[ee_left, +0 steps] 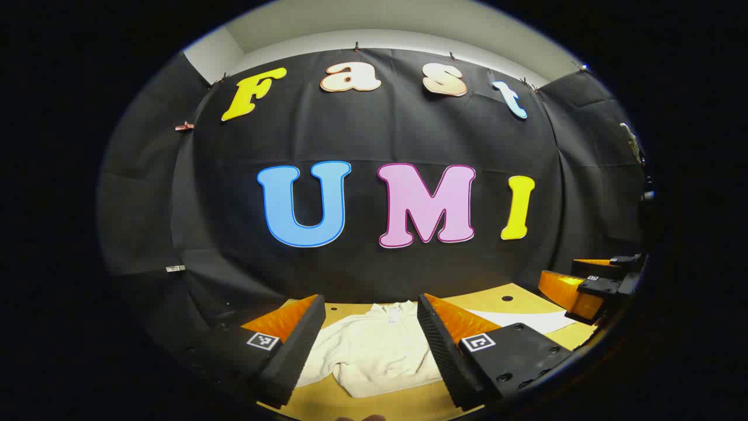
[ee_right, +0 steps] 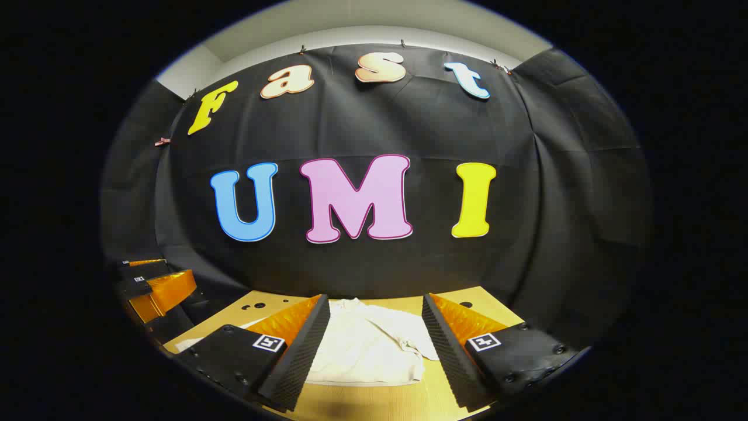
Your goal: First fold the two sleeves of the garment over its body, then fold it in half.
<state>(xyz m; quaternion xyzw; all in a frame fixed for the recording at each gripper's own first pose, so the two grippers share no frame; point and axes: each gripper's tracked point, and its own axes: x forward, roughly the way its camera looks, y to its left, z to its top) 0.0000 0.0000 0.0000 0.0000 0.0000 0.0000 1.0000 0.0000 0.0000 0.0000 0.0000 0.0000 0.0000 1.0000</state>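
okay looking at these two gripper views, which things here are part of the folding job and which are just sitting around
Part of the job:
- garment, cream, lying on the table
- left gripper, open, above the garment
- right gripper, open, above the garment

Just there:
- table, the wooden top under the garment
- white sheet, flat on the table beside the garment

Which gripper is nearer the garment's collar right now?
Hard to call; left looks marginally nearer. Both the left gripper and right gripper hover open over the garment, touching nothing.
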